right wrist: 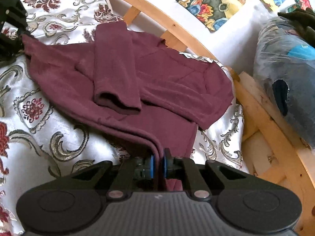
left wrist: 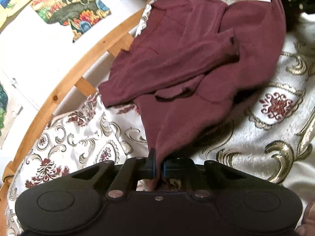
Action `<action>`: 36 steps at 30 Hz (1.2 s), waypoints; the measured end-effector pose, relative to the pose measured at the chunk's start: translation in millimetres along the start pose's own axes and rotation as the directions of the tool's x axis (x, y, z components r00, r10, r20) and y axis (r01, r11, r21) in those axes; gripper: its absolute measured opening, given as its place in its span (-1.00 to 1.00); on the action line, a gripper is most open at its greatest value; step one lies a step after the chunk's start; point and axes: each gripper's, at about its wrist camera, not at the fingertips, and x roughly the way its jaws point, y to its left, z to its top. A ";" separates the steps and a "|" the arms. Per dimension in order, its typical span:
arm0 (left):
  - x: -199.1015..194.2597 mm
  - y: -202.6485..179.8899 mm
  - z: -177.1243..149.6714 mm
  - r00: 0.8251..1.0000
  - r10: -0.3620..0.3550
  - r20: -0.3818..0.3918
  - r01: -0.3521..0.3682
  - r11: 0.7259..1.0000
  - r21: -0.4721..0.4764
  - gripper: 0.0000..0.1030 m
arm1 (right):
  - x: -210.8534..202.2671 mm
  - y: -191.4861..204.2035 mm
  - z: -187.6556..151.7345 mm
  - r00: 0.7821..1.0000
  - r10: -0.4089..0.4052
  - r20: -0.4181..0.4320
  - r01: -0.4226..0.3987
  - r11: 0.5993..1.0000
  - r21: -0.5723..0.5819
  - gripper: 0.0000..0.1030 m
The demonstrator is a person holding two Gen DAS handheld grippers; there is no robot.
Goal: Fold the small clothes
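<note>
Your left gripper (left wrist: 159, 169) is clamped tight on one near corner of the maroon top (left wrist: 187, 59), the cloth bunched up between the blue pads, so that corner is pinned and ready to be carried. The top itself lies spread on the patterned bedspread (left wrist: 275, 157), its far end up against the wooden bed rail (left wrist: 59, 86). Both sleeves (left wrist: 177, 64) are laid inward across the body, which I judge is why you are down at the hem now: with the sleeves tucked in, the garment is narrow enough to be folded end over end.

Your right gripper (right wrist: 159, 165) is closed just as firmly on the other near corner (here you can see two layers of hem edge running into the pads). Holding both corners at once keeps the hem straight, so the fold should land square instead of skewing to one side.

In the right wrist view, the cuff of one sleeve (right wrist: 118, 102) sits loose on top; it could slide as the hem passes over it. Off to the right, beyond the rail, a plastic-wrapped bundle (right wrist: 285, 78) sits well apart from your work.
</note>
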 end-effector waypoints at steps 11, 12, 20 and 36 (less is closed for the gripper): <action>-55.9 35.5 8.6 0.997 -0.029 0.072 0.041 0.983 -0.177 -0.90 | -38.6 -0.6 3.2 0.996 -0.076 0.045 0.079 0.994 -0.073 -0.86; -68.3 39.8 9.1 0.995 -0.040 0.090 0.056 0.982 -0.180 -0.90 | -48.3 -4.1 6.0 0.996 -0.072 0.045 0.075 0.996 -0.058 -0.86; -150.4 79.6 -4.1 0.980 -0.166 0.108 0.189 0.943 -0.272 -0.90 | -149.7 -24.8 15.3 0.997 0.004 0.071 -0.007 0.999 0.037 -0.87; -155.6 136.5 24.8 0.970 -0.236 0.053 0.238 0.896 -0.376 -0.90 | -170.9 -27.2 39.4 0.987 -0.043 0.155 0.036 0.998 0.049 -0.86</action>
